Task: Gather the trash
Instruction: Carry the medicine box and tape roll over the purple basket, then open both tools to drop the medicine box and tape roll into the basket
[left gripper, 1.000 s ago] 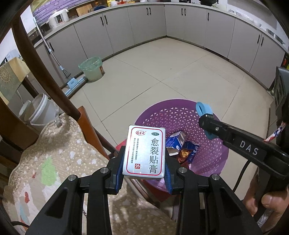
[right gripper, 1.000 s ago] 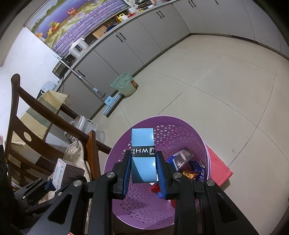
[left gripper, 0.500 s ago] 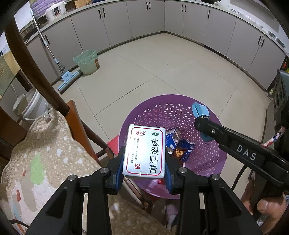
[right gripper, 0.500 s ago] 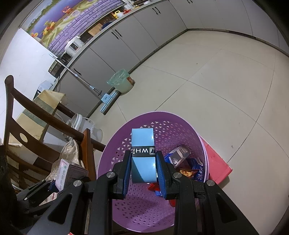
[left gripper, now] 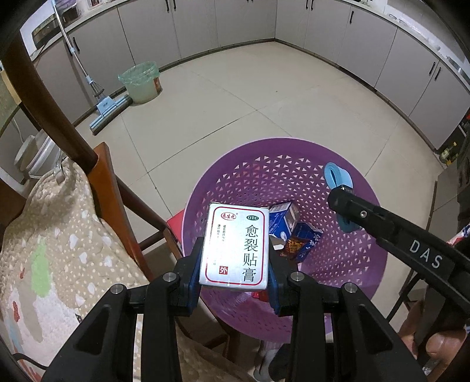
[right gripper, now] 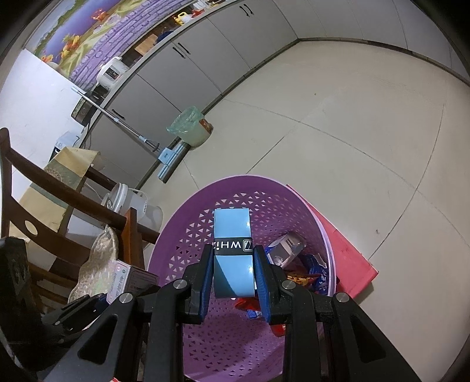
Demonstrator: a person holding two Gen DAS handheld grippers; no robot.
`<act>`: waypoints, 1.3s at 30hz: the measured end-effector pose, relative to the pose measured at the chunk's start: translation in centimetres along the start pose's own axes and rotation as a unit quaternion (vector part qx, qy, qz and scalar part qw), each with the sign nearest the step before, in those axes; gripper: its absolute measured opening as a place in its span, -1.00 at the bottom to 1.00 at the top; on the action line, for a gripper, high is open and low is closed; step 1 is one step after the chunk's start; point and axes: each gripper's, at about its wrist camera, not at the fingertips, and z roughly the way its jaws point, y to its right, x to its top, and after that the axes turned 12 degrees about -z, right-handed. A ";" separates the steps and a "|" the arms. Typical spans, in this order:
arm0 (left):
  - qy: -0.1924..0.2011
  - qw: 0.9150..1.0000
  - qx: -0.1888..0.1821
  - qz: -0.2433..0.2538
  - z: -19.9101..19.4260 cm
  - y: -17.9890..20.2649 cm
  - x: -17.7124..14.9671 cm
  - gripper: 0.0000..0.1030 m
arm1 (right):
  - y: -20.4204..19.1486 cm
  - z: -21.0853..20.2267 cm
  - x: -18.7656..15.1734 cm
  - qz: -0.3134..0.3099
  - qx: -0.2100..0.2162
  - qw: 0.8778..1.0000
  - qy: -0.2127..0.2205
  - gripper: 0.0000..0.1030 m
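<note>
Already above the purple basket (left gripper: 346, 152): left gripper (left gripper: 235, 276) clenched medicine box (left gripper: 236, 246) at lower centre; right gripper (right gripper: 233, 273) clenched blue roll (right gripper: 232, 264), upright, nearer mid-basket.

Home kitchen. Long run of grey base cabinets with dark bar handles (left gripper: 364, 44) wraps the walls under a worktop (right gripper: 188, 22) carrying a white rice cooker (right gripper: 111, 75) and bottles. Floor of large beige tiles (right gripper: 337, 123). A flat mop with a metal pole (left gripper: 100, 102) leans by a round bin lined with a green bag (left gripper: 141, 82). Dark wooden dining chair with a beige dotted cushion (left gripper: 53, 235), purple mural on the wall (right gripper: 97, 38), purple perforated plastic basket (left gripper: 364, 264) on the floor.
</note>
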 end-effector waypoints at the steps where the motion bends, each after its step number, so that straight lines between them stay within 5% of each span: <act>1: -0.001 1.000 0.001 0.000 0.2 0.0 0.1 -0.32 | 0.1 0.2 0.1 0.000 0.000 1.000 -0.001 -0.45; 39: 0.018 0.999 0.036 0.023 1.0 0.2 -0.6 -0.32 | -1.3 1.8 0.9 -0.030 -0.005 1.000 -0.002 -0.45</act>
